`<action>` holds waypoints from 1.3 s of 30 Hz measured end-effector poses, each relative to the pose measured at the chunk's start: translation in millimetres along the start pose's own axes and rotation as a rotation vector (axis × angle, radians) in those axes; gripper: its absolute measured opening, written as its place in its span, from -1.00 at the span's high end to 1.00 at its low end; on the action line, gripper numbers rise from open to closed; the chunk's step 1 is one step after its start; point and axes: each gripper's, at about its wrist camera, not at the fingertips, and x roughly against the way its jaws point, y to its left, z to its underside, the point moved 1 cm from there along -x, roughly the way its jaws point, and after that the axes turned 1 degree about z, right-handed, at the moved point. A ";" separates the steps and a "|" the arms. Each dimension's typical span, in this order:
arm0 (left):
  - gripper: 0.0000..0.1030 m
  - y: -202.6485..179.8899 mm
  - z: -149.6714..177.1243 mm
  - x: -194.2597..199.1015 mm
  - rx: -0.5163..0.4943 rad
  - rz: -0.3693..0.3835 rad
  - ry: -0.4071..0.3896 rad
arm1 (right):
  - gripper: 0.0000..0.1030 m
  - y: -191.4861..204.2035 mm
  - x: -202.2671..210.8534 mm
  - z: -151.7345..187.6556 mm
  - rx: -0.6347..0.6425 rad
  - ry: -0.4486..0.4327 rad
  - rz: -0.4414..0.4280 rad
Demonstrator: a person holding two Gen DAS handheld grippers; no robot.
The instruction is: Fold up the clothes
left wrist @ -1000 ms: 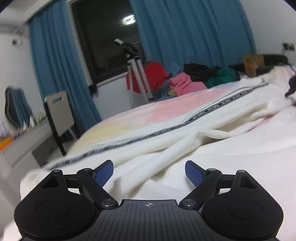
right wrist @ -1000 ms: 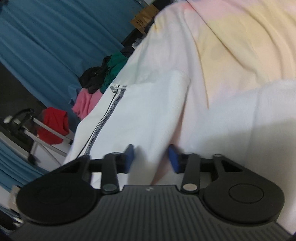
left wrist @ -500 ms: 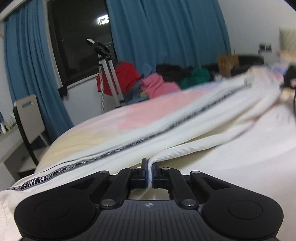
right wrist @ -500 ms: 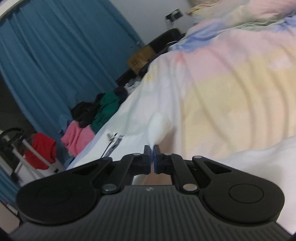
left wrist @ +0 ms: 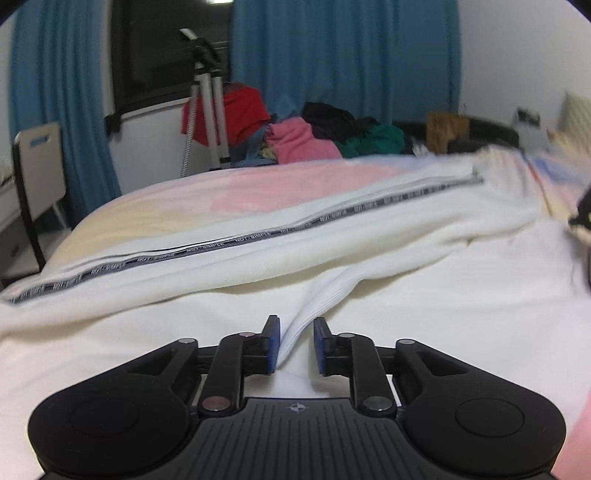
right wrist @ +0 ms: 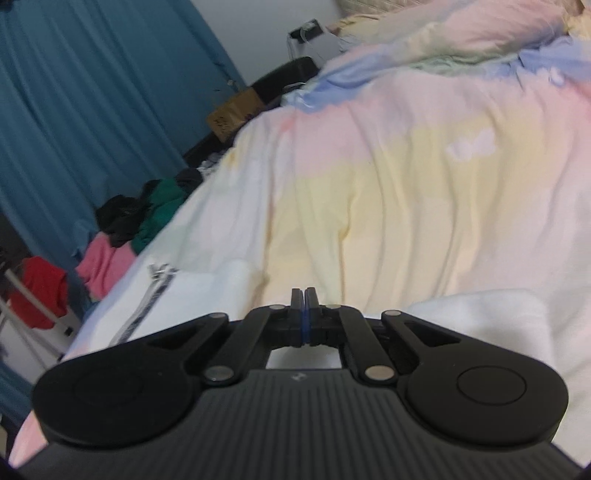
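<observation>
White knit garment (left wrist: pixel 369 236), prob. a zip jacket, spread across bed (left wrist: pixel 155 206) w/ pastel pink/yellow/blue cover. Dark printed tape (left wrist: pixel 258 234) runs along its length; lettering too blurred to read. Far end smeared by motion blur, zip-pull area indistinct.

Left gripper (left wrist: pixel 294 343): jaws opening, blue pads parted. Ribbed white fold (left wrist: pixel 314 302) of same garment rises between them, lying against left pad, clear of right one. Not pinched as far as I can see.

Right gripper (right wrist: pixel 304 314): pads pressed together, thin blue line only. Whether any cloth is caught there – can't tell; gripper body hides what's below tips. White fabric (right wrist: pixel 480 325) bunched just beside it at right, more of it w/ taped edge (right wrist: pixel 147 302) at left.

Bkgd, left view: blue curtains (left wrist: pixel 343 59), dark window (left wrist: pixel 166 48), silver tripod (left wrist: pixel 210 103) w/ red cloth (left wrist: pixel 240 110) behind it. Heap of clothes (left wrist: pixel 332 136) – pink, black, green – past bed's far edge. Brown box (left wrist: pixel 447 129), blurred. Chair (left wrist: pixel 37 158) cut off at left edge. Dark shape (left wrist: pixel 581 214) at right edge, cut off, can't identify.

Right view: pillow/duvet lump (right wrist: pixel 461 33) at top, partly out of frame. Small white mark (right wrist: pixel 471 146) on cover, unclear.
</observation>
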 end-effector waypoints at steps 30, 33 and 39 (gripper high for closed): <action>-0.99 -47.3 42.1 165.5 0.202 -0.119 -0.043 | -0.33 -81.4 101.1 26.2 -0.271 0.317 0.142; -0.99 -42.8 42.1 161.3 0.228 -0.119 -0.028 | -0.34 -95.9 90.7 30.6 -0.356 0.352 0.106; -0.99 -31.6 40.4 158.2 0.298 -0.140 -0.037 | -0.34 -97.2 76.6 41.6 -0.466 0.390 -0.095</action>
